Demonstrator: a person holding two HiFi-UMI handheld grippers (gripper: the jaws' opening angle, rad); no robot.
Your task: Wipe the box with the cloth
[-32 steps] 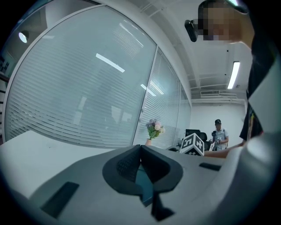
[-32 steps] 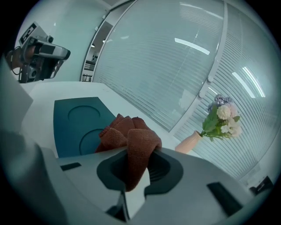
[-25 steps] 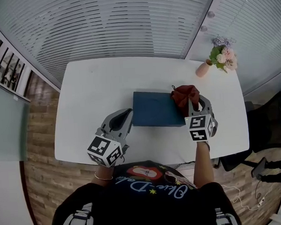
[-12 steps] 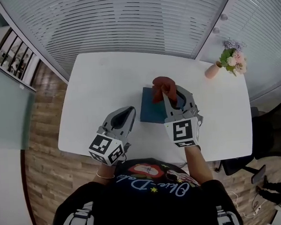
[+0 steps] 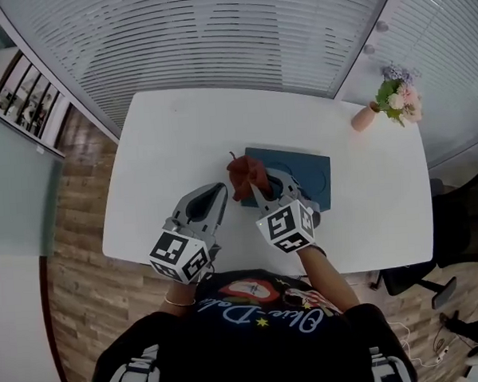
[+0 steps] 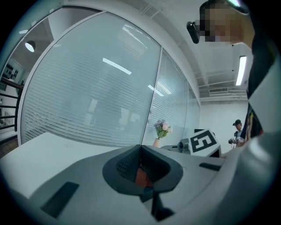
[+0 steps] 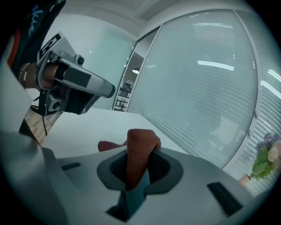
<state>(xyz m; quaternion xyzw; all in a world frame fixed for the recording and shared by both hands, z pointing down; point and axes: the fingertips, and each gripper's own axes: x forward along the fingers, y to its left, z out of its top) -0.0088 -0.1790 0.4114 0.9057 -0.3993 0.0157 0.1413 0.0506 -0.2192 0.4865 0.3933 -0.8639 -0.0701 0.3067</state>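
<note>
A flat dark blue box [image 5: 304, 171] lies on the white table [image 5: 172, 142]. My right gripper [image 5: 257, 190] is shut on a rust-red cloth [image 5: 245, 175], which bunches over the box's left edge. In the right gripper view the cloth [image 7: 139, 145] sticks up from between the jaws, and a sliver of the blue box [image 7: 135, 197] shows below them. My left gripper [image 5: 215, 197] rests on the table just left of the box, jaws together and holding nothing. The left gripper view shows its jaws [image 6: 141, 151] pressed together, with a bit of red cloth visible behind them.
A pink vase of flowers [image 5: 364, 116] stands at the table's far right corner. Glass walls with blinds run behind the table. Wooden floor lies to the left, and a dark chair [image 5: 411, 273] stands at the right.
My right gripper has dragged the cloth leftward across the box top, from its right end to its left edge. The left gripper has stayed put.
</note>
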